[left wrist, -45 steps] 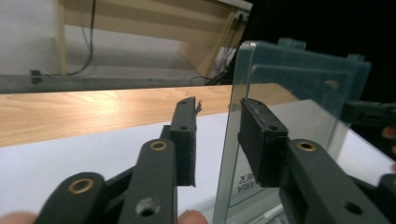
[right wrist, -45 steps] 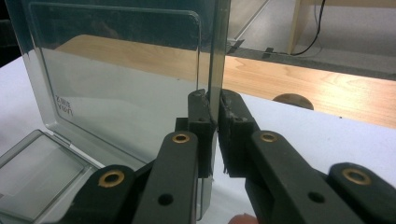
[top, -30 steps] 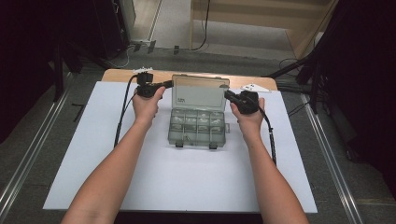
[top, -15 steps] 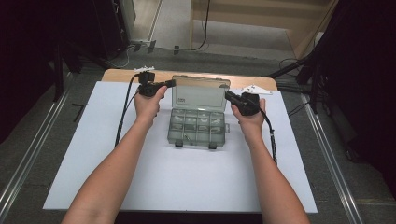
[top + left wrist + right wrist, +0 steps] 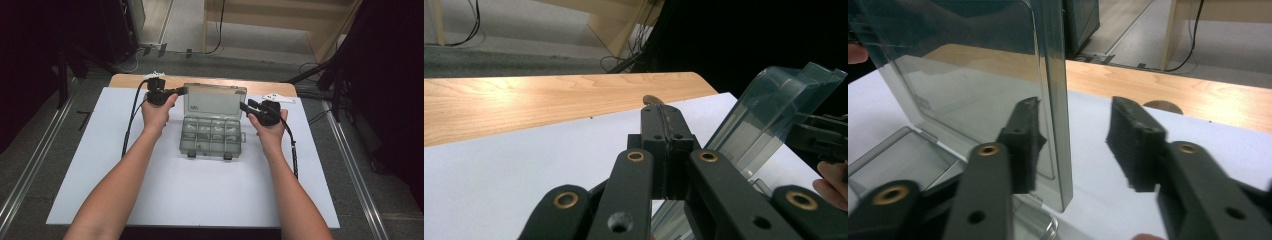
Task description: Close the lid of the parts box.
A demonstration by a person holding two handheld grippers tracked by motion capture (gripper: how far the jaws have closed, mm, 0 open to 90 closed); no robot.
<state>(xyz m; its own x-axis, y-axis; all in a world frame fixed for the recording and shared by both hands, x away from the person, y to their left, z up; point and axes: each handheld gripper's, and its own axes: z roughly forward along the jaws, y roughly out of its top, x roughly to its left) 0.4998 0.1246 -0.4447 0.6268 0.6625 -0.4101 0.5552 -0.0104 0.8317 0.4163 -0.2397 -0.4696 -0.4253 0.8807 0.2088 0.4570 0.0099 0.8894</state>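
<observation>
While the right gripper's fingers have just spread off the upright smoky clear plastic lid, left gripper's pressed together; box stands open.

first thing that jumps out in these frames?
The clear compartment box mid-table on the white sheet, its lid standing open. The right gripper has just been opening, its jaws straddling the lid's edge without pressing on it. At the lid's other side, the left gripper is shut, with nothing visible between its jaws.
</observation>
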